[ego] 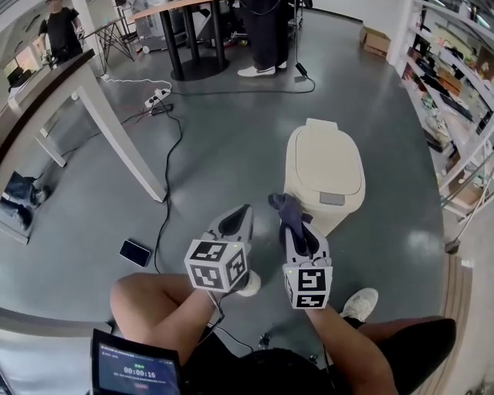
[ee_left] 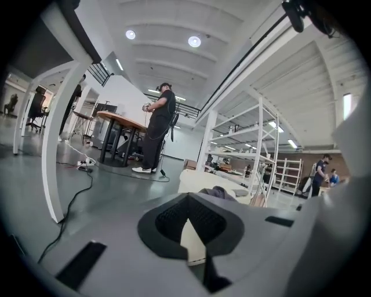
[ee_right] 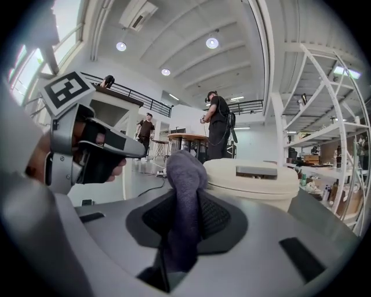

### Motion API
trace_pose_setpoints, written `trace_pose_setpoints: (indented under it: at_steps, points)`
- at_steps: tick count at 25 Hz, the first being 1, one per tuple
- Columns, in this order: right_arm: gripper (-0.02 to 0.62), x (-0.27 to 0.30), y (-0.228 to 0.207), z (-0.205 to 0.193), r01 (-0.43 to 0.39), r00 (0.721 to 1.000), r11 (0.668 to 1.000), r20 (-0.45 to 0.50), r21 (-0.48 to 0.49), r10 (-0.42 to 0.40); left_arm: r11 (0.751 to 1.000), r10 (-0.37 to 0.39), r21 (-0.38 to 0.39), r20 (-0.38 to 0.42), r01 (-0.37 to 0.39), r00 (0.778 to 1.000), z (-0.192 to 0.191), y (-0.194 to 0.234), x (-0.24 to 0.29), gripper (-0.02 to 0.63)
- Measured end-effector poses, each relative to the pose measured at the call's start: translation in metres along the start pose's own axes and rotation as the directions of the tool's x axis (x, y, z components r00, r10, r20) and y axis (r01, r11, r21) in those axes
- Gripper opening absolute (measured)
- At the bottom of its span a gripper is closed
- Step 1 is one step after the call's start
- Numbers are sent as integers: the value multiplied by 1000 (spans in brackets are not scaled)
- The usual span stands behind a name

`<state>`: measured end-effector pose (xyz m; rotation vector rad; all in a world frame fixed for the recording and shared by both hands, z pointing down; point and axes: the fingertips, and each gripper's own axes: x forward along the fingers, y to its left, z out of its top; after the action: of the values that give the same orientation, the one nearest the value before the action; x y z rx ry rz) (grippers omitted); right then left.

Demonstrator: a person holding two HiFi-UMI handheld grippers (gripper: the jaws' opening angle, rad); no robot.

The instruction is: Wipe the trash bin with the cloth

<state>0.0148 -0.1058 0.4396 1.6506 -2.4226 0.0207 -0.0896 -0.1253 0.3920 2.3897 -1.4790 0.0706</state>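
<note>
Right gripper clamped on the cloth, held at the near side of the trash bin.

Nearest, a small screen sits by the person's left knee and a white shoe is on the right. Just beyond, the two grippers are held side by side above the grey floor. The left gripper has its jaws brought together with nothing between them. The right gripper's jaws are pressed onto the dark grey cloth, whose bunched end sticks up past the tips. Its end lies against the bin's near-left edge in the head view; whether they touch cannot be told. The cream bin stands upright with its lid closed. A phone lies on the floor to the left, near a black cable. Farther off are a white table leg, shelving on the right, and a standing person by a round table.
</note>
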Motion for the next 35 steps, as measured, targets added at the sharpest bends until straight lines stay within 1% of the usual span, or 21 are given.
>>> trace_pose_setpoints:
  at_steps: [5, 11, 17, 23, 27, 35]
  points:
    - [91, -3, -19, -9, 30, 999, 1000, -19, 9, -30, 1000, 3, -11, -20, -3, 1000, -6, -10, 7, -3]
    - [91, -12, -50, -18, 97, 995, 994, -9, 40, -97, 997, -40, 60, -49, 43, 998, -13, -32, 23, -3]
    - [91, -27, -91, -27, 157, 988, 985, -11, 74, -156, 992, -77, 92, -74, 84, 994, -23, -54, 38, -3]
    - [91, -40, -128, -29, 221, 975, 969, -10, 109, -221, 983, -106, 142, -98, 120, 989, -34, -73, 48, -3]
    - [91, -45, -149, -36, 246, 969, 955, -26, 168, -245, 979, -106, 165, -102, 122, 989, -38, -79, 50, -3]
    - [91, -50, -176, -42, 301, 953, 930, -49, 212, -298, 975, -113, 181, -110, 132, 987, -40, -86, 53, -3]
